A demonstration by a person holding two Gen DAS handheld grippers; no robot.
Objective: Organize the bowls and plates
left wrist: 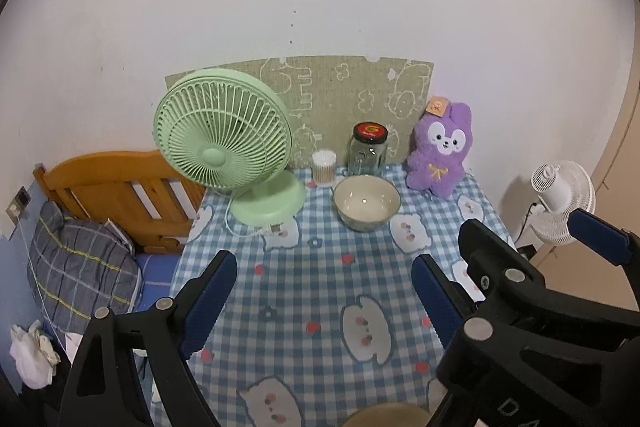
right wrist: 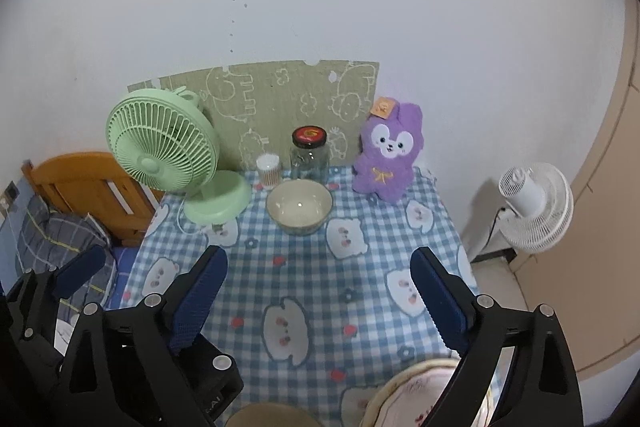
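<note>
Both grippers are held side by side above the near part of the table, tilted down and forward toward the wall. The left gripper (left wrist: 324, 287) is seen with its blue-padded fingers (left wrist: 208, 301) spread wide apart and nothing between them; only the checked tablecloth (left wrist: 320, 267) lies below the gap. The right gripper (right wrist: 318, 293) is likewise spread wide, its pads (right wrist: 438, 301) clear of everything, and its black frame is also caught at the right edge of the left wrist view. A cream ceramic bowl (right wrist: 299, 207) is set upright near the far end of the table, mouth facing up, well apart from both grippers; being round, no long axis can be told. It stands just in front of a glass jar (right wrist: 309, 157) with a black and red lid, with a tub of cotton swabs (right wrist: 268, 169) and a green desk fan (right wrist: 168, 155) to its left and a purple plush rabbit (right wrist: 386, 155) to its right. At the near edge, a patterned plate (right wrist: 416, 391) is partly hidden behind the right gripper's frame, and a tan rounded rim (right wrist: 272, 415) is cut off by the picture's bottom.
</note>
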